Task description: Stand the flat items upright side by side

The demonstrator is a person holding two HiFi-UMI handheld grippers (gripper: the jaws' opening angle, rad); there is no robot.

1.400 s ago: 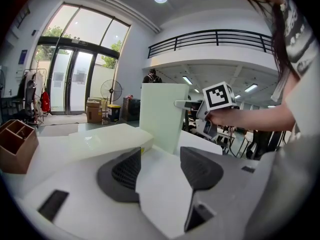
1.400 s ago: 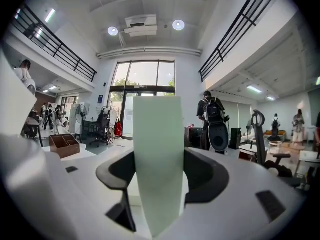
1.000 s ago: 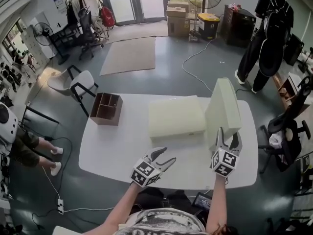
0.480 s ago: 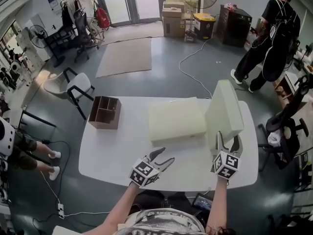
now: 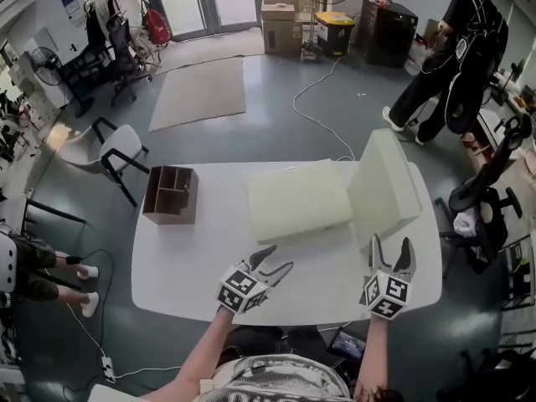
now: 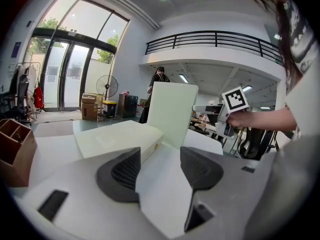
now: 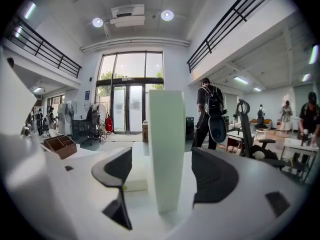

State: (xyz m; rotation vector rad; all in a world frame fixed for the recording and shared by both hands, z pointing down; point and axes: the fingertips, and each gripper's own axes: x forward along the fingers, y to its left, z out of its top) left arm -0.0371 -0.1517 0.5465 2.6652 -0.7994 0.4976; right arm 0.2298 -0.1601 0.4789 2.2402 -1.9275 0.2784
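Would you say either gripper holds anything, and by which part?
Nothing is held: the right gripper, jaws just opening, straddles the upright foam slab without contact; left gripper empty.

One white rounded desk point(image 5: 193, 266) carries two slabs of pale green foam: a flat rectangular slab point(image 5: 297, 201) mid-frame and an upright rectangular slab point(image 5: 387, 189) at right; one brown wooden divided box point(image 5: 171, 196) stands at left.

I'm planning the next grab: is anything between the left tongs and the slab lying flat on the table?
Nothing visible. Only bare table lies between the left tongs and the flat slab. The wooden box sits off to the left, the upright slab to the right.
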